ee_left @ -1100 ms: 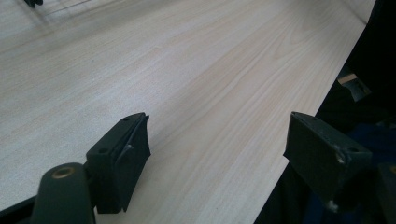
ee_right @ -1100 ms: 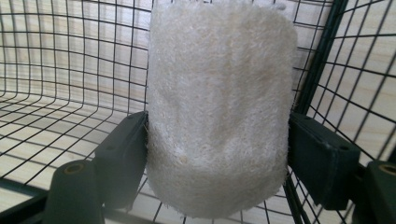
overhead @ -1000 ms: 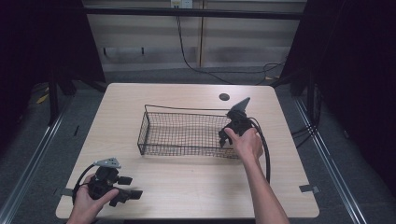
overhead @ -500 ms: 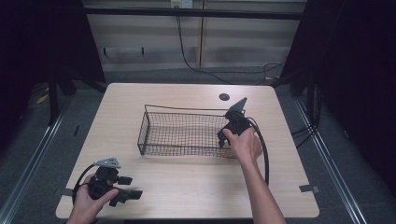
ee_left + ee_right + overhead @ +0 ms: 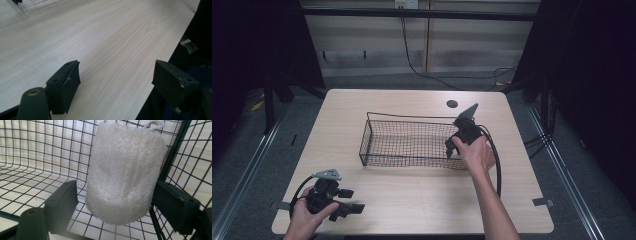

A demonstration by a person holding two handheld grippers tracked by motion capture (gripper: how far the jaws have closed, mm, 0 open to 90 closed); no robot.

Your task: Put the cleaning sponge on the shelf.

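A white loofah sponge (image 5: 125, 170) with a cord loop stands upright in a corner of the black wire basket (image 5: 407, 117). My right gripper (image 5: 115, 192) reaches over the basket's right end (image 5: 452, 149), its jaws spread wide on either side of the sponge. The right jaw is at the sponge's side, and the left jaw stands a little off it. My left gripper (image 5: 354, 207) rests at the table's near left corner, held in a hand. It is open (image 5: 116, 72) over bare wood, with nothing between the jaws.
The light wooden table (image 5: 412, 190) has a dark round cable hole (image 5: 452, 104) behind the basket. A black cable (image 5: 498, 165) loops from the right gripper along the person's forearm. The table's near edge (image 5: 160, 72) lies just by the left gripper.
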